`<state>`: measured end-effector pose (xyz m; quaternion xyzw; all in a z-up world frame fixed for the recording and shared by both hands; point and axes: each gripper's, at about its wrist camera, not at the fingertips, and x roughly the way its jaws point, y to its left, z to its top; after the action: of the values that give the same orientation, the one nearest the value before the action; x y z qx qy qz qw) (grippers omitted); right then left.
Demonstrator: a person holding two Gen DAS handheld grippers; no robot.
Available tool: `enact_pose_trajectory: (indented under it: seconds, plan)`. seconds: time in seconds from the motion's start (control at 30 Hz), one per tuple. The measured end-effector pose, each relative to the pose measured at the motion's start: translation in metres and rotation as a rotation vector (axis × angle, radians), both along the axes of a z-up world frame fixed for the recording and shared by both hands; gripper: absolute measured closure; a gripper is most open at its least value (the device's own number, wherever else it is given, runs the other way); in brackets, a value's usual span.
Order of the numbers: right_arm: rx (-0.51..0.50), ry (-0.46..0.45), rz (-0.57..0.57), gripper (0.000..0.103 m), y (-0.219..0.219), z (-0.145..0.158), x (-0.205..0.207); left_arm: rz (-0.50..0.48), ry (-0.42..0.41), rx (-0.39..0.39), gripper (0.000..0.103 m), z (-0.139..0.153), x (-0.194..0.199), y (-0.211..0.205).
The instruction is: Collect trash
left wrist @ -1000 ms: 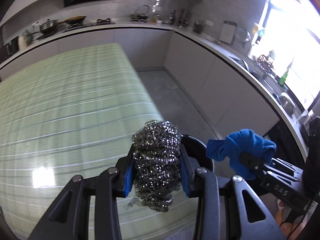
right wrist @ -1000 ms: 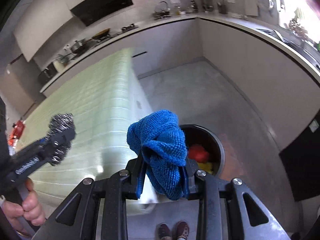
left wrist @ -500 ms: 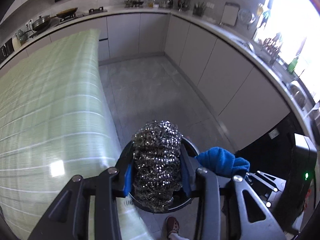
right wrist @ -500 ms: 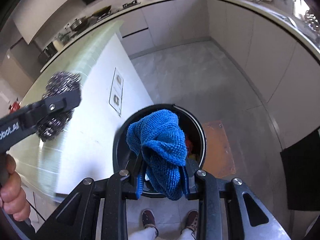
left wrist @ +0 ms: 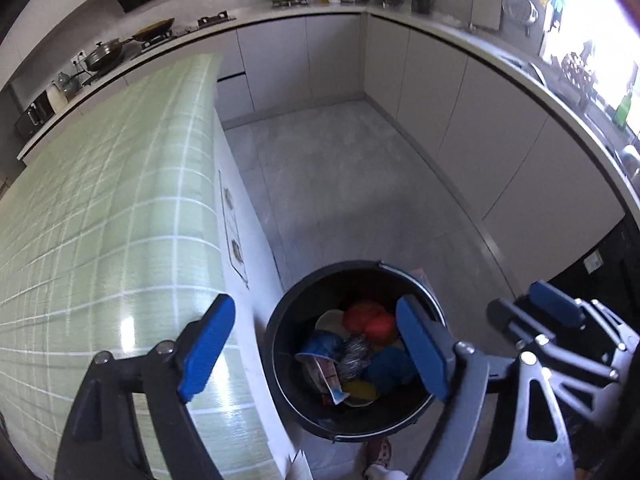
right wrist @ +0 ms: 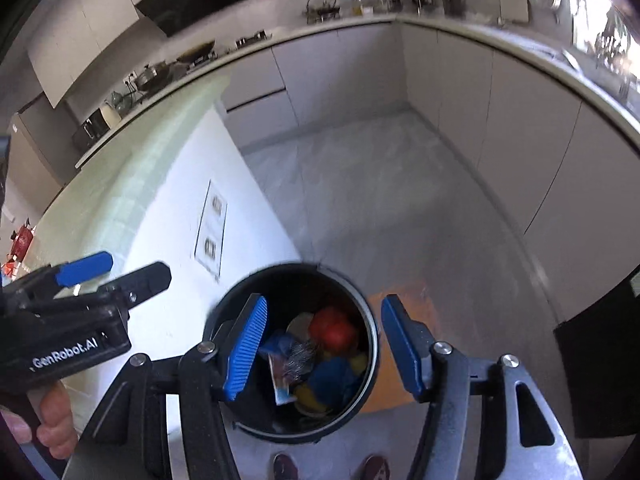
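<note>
The left gripper (left wrist: 316,350) and right gripper (right wrist: 322,346) are being opened, empty, angled down above the round black trash bucket (left wrist: 280,364).

bin (left wrist: 280,344): black, smooth plastic w/ a thin metal rim band. inside: wiry steel scourer (left wrist: 354,354), shiny; blue cloth (left wrist: 388,364), nubby terry; red cloth (left wrist: 370,320), soft matt; printed wrapper (left wrist: 328,376), glossy. table cover (left wrist: 100,240): green check, slick w/ glare spots. floor (left wrist: 352,184): grey stone-look tile, matt. gripper pads (right wrist: 246,346): ribbed blue rubber on matt black plastic.
</note>
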<state>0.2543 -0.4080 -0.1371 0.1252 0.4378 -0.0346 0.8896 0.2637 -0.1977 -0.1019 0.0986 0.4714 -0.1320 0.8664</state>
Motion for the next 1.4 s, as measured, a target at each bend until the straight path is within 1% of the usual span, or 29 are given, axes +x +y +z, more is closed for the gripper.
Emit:
enact_pose_trajectory:
  seconds: [0.1, 0.2, 0.23, 0.37, 0.43, 0.47, 0.6, 0.67, 0.77, 0.87, 1.0, 1.1, 1.17, 1.2, 1.3, 1.4]
  plan:
    - [-0.031, 0.000, 0.001, 0.040, -0.001, 0.015, -0.001, 0.026, -0.007, -0.022, 0.019, 0.014, -0.003, 0.002]
    - [-0.026, 0.018, 0.029, 0.035, 0.001, 0.026, -0.001, 0.064, -0.018, -0.032, 0.019, 0.030, -0.010, 0.009]
    - [-0.025, 0.033, 0.040, 0.034, 0.002, 0.028, 0.001, 0.075, -0.021, -0.037, 0.019, 0.035, -0.009, 0.009]
    - [-0.020, 0.107, 0.118, 0.033, 0.013, 0.030, 0.001, 0.127, -0.036, -0.049, 0.019, 0.056, -0.029, 0.018]
    - [0.004, 0.124, 0.151, 0.033, 0.018, 0.032, -0.004, 0.158, -0.049, -0.055, 0.019, 0.066, -0.043, 0.027]
    - [0.015, 0.119, 0.164, 0.033, 0.022, 0.037, -0.009, 0.174, -0.055, -0.060, 0.019, 0.071, -0.049, 0.034]
    - [0.002, 0.064, 0.205, 0.033, 0.044, 0.061, -0.028, 0.231, -0.090, -0.086, 0.019, 0.091, -0.078, 0.066]
    - [0.012, 0.026, 0.215, 0.033, 0.060, 0.077, -0.043, 0.246, -0.104, -0.095, 0.019, 0.099, -0.092, 0.084]
    - [0.006, -0.032, 0.232, 0.031, 0.090, 0.099, -0.070, 0.264, -0.154, -0.105, 0.019, 0.111, -0.124, 0.119]
    - [-0.073, -0.109, 0.219, 0.027, 0.132, 0.121, -0.113, 0.263, -0.192, -0.109, 0.014, 0.113, -0.151, 0.150]
    - [-0.149, -0.162, 0.186, 0.022, 0.178, 0.134, -0.170, 0.257, -0.223, -0.096, 0.014, 0.114, -0.187, 0.182]
    - [-0.213, -0.210, 0.170, 0.022, 0.209, 0.146, -0.213, 0.242, -0.244, -0.099, 0.014, 0.117, -0.212, 0.197]
    - [-0.238, -0.245, 0.145, 0.021, 0.220, 0.159, -0.238, 0.229, -0.253, -0.093, 0.014, 0.119, -0.226, 0.202]
    - [-0.243, -0.254, 0.138, 0.018, 0.223, 0.164, -0.247, 0.226, -0.250, -0.096, 0.014, 0.120, -0.231, 0.202]
    - [-0.255, -0.274, 0.116, 0.014, 0.225, 0.181, -0.274, 0.235, -0.252, -0.133, 0.014, 0.126, -0.249, 0.206]
    - [-0.250, -0.284, 0.096, 0.013, 0.219, 0.191, -0.291, 0.260, -0.279, -0.154, 0.014, 0.133, -0.266, 0.206]
